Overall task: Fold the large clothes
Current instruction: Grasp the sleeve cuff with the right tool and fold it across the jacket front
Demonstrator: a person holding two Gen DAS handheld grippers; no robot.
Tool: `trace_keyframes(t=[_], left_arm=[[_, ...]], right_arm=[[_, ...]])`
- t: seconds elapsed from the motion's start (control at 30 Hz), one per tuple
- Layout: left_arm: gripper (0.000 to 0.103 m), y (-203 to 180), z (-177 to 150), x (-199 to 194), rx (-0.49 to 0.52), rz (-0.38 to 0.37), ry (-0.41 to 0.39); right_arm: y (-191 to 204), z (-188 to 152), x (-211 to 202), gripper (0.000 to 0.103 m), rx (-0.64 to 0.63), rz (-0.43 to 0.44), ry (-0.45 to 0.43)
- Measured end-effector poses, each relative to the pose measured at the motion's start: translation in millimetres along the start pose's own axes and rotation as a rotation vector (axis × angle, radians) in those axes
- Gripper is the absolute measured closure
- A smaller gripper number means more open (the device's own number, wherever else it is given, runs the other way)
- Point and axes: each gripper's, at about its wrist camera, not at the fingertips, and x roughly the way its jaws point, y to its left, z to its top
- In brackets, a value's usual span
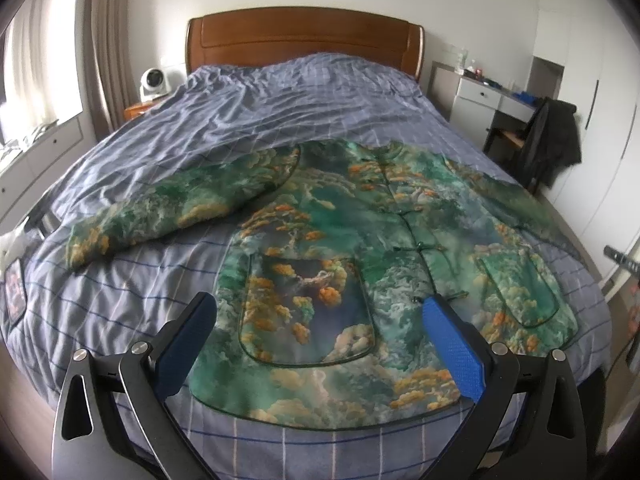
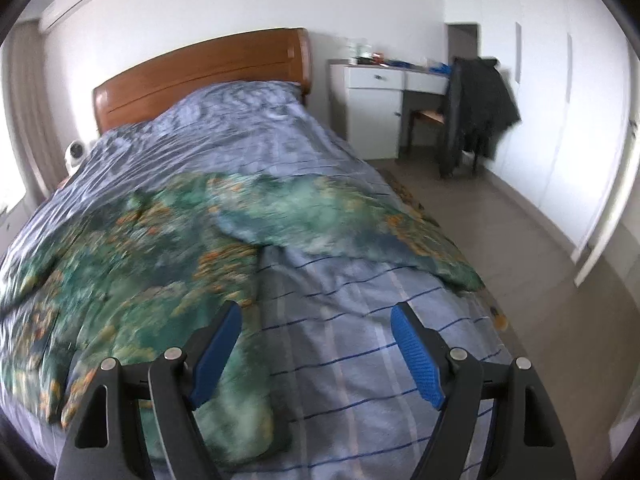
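Spread flat across the foot half of the bed (image 1: 120,308), front side up: a large green jacket (image 1: 360,240) printed with orange trees and pale clouds. Lying on the blue checked cover (image 1: 280,92), well short of the wooden headboard (image 1: 300,36). Row of dark knot fastenings (image 1: 420,246) running down the jacket's middle. Two rounded patch pockets near the jacket's hem, one either side of those fastenings. One sleeve (image 1: 168,208) stretched out sideways from the jacket body towards the window edge of the bed, the other sleeve (image 2: 360,224) reaching out to the opposite edge, its cuff close to the bed's corner.

Left gripper (image 1: 320,320) hanging just above the jacket's hem, blue pads (image 1: 456,352) spread wide, nothing between them, pocket showing clear through the gap. Right gripper (image 2: 316,332) also wide apart and empty, poised over bare cover just beside the jacket's hem corner, below the far sleeve; one pad overlapping the jacket's edge in view, contact impossible to tell. Right wrist view streaked with motion blur, jacket print smeared.

Beyond the bed: small white fan (image 1: 154,80) beside the headboard, white desk (image 2: 380,80) past the bed's other side, dark coat (image 2: 476,108) draped over a chair next to that desk.
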Motion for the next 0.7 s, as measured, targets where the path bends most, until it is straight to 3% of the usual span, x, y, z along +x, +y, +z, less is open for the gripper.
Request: trace_keyframes(t=[0.27, 0.33, 0.4, 0.53, 0.6, 0.7], left_arm=[[0.0, -11, -3, 9, 0.015, 0.002, 0.038], [0.0, -15, -4, 10, 0.021, 0.001, 0.044], [0.0, -18, -5, 12, 0.025, 0.001, 0.052], [0.0, -21, -8, 11, 0.032, 0.012, 0.06], [0.0, -20, -9, 12, 0.035, 0.025, 0.065], [0.0, -15, -10, 13, 0.029, 0.048, 0.071]], right_arm=[[-91, 24, 32, 0.024, 0.236, -0.06, 0.002], [-112, 27, 46, 0.024, 0.31, -0.036, 0.026], [-135, 27, 70, 0.024, 0.425, 0.048, 0.081], [-174, 5, 126, 0.024, 0.755, 0.196, 0.202], [-189, -10, 151, 0.024, 0.874, 0.211, 0.236], [-204, -20, 178, 0.024, 0.975, 0.211, 0.214]])
